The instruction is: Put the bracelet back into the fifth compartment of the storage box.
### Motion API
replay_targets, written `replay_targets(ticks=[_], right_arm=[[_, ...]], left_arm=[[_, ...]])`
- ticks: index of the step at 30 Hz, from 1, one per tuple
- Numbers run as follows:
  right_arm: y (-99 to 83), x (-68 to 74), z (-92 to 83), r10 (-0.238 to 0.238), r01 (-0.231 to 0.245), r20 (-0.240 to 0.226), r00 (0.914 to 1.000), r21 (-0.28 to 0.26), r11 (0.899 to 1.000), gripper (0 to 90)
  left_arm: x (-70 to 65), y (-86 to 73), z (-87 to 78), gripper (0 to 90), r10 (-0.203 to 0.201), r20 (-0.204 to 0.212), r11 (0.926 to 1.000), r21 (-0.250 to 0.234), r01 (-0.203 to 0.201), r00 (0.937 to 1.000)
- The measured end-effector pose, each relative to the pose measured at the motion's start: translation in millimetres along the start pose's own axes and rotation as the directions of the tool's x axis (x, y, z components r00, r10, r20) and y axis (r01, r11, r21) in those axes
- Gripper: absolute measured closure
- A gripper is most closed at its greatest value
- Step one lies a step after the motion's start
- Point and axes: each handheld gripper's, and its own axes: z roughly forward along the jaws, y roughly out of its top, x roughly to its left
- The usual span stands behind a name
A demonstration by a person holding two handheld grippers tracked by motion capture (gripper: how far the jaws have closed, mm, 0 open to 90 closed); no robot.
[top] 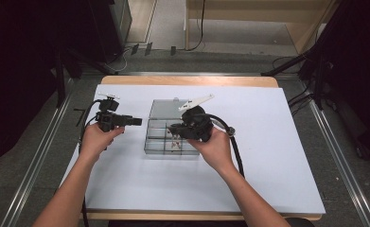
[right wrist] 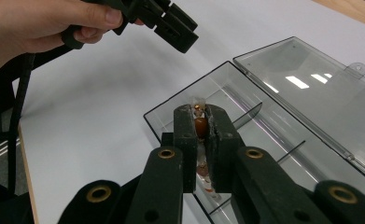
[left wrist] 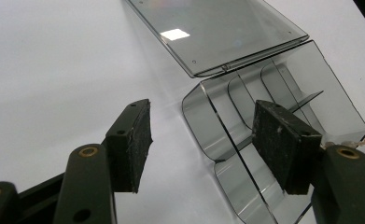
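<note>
The beaded string sits pinched between my right gripper's pads, low in the centre of the right gripper view, an amber bead showing in the slit and paler beads trailing below. It hangs over a near compartment of the clear divided box, whose thin partitions cross just behind the jaws. In the high view that gripper is at mid-frame over the box's lower rows, pressed together on the string, a bit of which dangles there.

The box's lid lies flat and open at the right of the right gripper view, its small tab at the far edge (in the high view it is the upper part of the box).

My left gripper hovers left of the box in the high view, jaws spread with nothing between them; in the left gripper view the right pad overlaps the box's rounded corner, though I cannot tell if it touches. It shows again at the upper left of the right gripper view, held by the left hand.

Everything rests on a white sheet over the wooden table. Cables trail toward the bottom.
</note>
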Motion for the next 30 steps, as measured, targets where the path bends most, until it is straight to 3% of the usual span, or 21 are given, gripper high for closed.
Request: replay_targets(ticks=[12, 30], right_arm=[[-8.0, -4.3, 13.4, 0.019, -0.019, -0.010, 0.9998, 0.028, 0.999, 85.6], [-21.8, -13.0, 31.4, 0.038, -0.039, 0.014, 0.9992, 0.060, 0.997, 85.5]], left_arm=[[-0.1, -0.1, 1.0, 38.5, 0.004, 0.001, 1.0000, 0.005, -0.004, 1.0000], [-0.5, -0.3, 1.5, 38.4, 0.005, 0.000, 1.0000, 0.006, -0.005, 1.0000]])
